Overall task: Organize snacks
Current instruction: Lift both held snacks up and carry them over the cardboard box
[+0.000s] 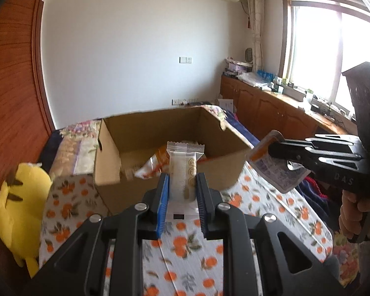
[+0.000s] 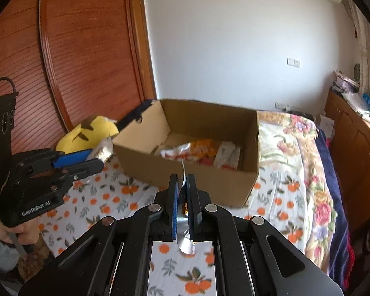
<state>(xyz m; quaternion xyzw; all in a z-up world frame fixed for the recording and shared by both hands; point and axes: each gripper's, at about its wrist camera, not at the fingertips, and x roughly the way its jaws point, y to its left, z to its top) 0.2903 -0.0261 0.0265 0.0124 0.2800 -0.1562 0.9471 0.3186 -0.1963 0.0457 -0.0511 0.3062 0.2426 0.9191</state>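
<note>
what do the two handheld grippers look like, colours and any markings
Both are matte black plastic with ribbed, cut-out linkage arms, silver pivot bolts and blue pads lining the fingers. The left gripper shows white "GenRobot.AI" lettering on its body in the right wrist view. The right gripper has embossed letters reading roughly "DAS" in the left wrist view. A bare hand grips its handle; no cables are visible.

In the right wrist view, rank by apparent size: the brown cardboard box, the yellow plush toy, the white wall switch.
1. Brown cardboard box
2. Yellow plush toy, partly hidden
3. White wall switch, farthest away
</note>
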